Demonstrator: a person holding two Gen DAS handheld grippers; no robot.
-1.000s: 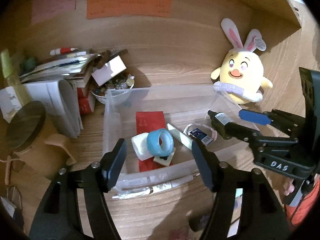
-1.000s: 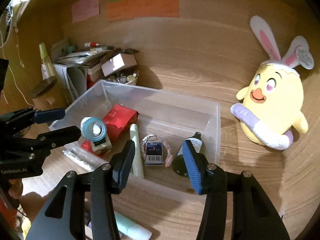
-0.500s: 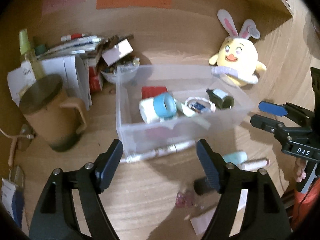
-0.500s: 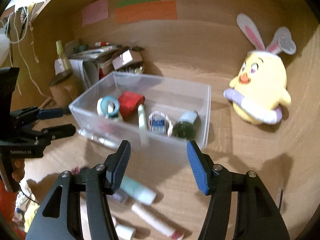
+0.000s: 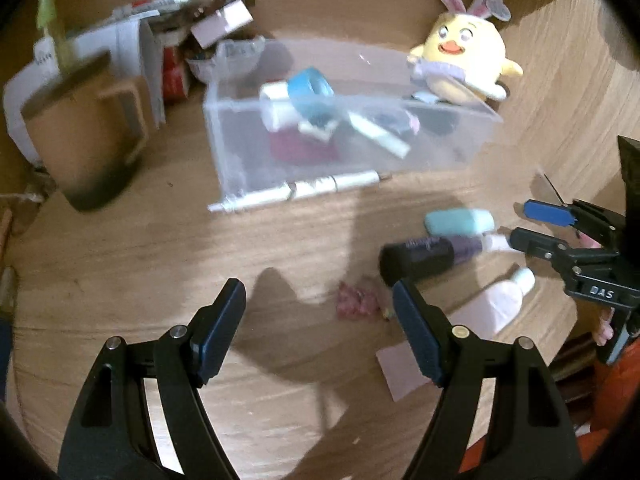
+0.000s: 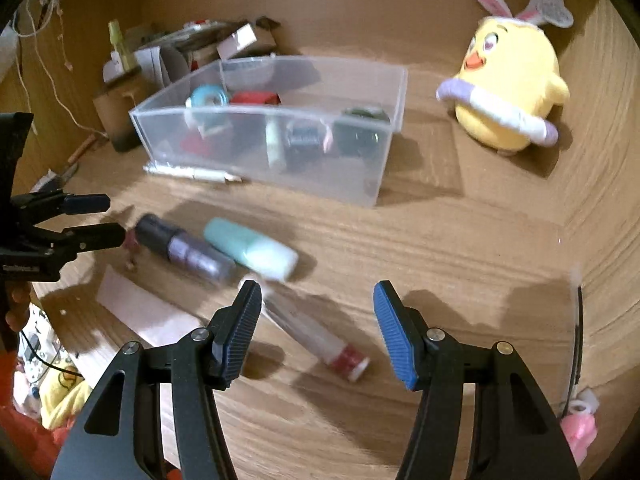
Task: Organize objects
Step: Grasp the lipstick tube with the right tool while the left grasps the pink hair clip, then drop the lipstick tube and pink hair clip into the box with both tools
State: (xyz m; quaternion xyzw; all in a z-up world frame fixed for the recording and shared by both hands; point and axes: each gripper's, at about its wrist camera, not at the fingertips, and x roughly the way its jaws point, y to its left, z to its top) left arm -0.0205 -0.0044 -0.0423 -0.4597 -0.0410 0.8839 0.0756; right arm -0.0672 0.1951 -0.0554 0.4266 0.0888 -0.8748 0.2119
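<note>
bin: clear plastic bin [image 6: 280,160] is sitting mid-desk, already holding a blue tape roll [image 5: 310,86], a red packet [image 6: 254,98], a pale stick [image 6: 274,146], a small dark card w/ a cord [image 6: 304,136] & a dark round bottle [image 6: 360,128]; looks like roughly half the sorting is done, judging by what's in vs out

still out: a dark purple tube [image 6: 184,252], a mint tube [image 6: 250,254], a clear tube w/ red cap [image 6: 316,340], a pale pink bottle [image 5: 496,300], a small pink clump [image 5: 356,300] & a pink paper slip [image 6: 140,308] are lying on the wooden desk [image 6: 440,260] in front of the bin; white pens [image 5: 296,194] are lying against the bin's front wall, outside it; these are prob. what's left

left gripper [image 5: 320,316]: jaws have just been opening, now spreading wide; nothing btwn them; hanging over bare desk, pink clump just beside the right-hand finger; not touching anything

right gripper [image 6: 318,328]: jaws have just been opening too, now standing apart at a medium gap; red-capped tube is showing btwn the fingers, below them; pads not pressing it, so nothing held; contact can't be told bc of blur

bystanders: yellow bunny plush [image 6: 512,88] & brown mug [image 5: 80,136] are standing well apart from the loose items
</note>
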